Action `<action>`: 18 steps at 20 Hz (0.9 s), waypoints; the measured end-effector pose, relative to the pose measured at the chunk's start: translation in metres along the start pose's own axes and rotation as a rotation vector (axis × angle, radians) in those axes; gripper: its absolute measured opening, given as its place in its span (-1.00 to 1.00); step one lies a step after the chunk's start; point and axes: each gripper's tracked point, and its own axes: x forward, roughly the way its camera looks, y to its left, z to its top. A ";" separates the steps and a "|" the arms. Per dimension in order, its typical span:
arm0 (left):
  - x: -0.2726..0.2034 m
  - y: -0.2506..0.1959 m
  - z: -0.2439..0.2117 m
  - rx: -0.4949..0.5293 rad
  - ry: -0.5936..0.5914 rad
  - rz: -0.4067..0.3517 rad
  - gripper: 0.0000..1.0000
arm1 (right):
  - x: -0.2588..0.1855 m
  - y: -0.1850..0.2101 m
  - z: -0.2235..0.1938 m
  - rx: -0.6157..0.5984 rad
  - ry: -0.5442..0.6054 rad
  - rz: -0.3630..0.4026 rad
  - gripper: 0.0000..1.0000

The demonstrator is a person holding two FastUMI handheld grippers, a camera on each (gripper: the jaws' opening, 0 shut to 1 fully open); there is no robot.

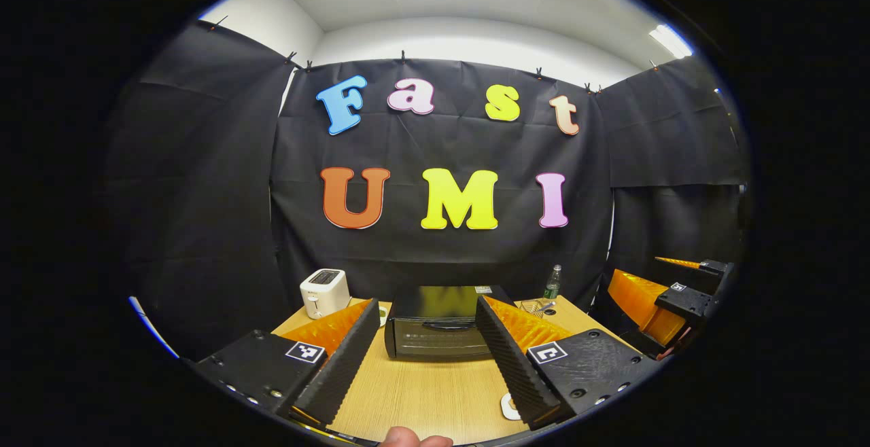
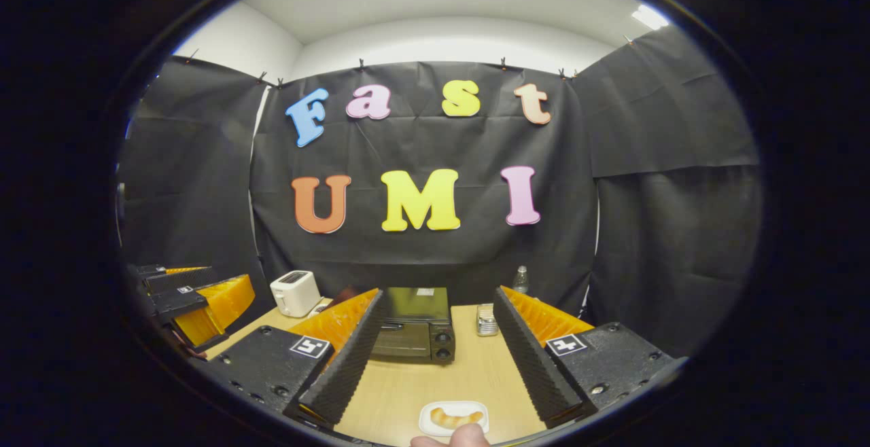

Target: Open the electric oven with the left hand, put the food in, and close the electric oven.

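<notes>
1. In the left gripper view, a white toaster [image 1: 324, 292] stands at the far left of the wooden tabletop [image 1: 428, 392], against the booth's black wall.
2. The left gripper [image 1: 425, 359] hovers above the tabletop with its fingers spread wide apart and nothing between them but air.
3. Framed in that gap is the black electric oven [image 1: 438, 328] (door shut, handle across its upper front), standing at the back middle of the tabletop.
4. Right of the oven stands a green bottle [image 1: 552, 282], with a small wire item just beside it, too small to identify.
5. At the far right edge of that view the right gripper [image 1: 680, 297] is held up, well apart from the oven.
6. In the right gripper view, the right gripper [image 2: 435, 359] is likewise wide open and empty above the tabletop.
7. The food [image 2: 457, 418], a curved golden piece, lies on a small white plate [image 2: 435, 412] at the near edge of the tabletop, well in front of the oven.
8. A fingertip [image 2: 454, 437] shows at the bottom edge, just below the plate.
</notes>
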 end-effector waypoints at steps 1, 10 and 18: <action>0.002 0.000 -0.002 0.000 0.003 0.001 0.86 | 0.002 -0.001 -0.001 0.007 0.005 -0.001 0.96; 0.042 -0.016 -0.013 0.009 0.039 -0.016 0.85 | 0.030 -0.021 -0.017 -0.022 0.079 -0.005 0.96; 0.116 -0.036 -0.040 0.016 0.099 -0.049 0.86 | 0.065 -0.063 -0.037 0.019 0.126 -0.056 1.00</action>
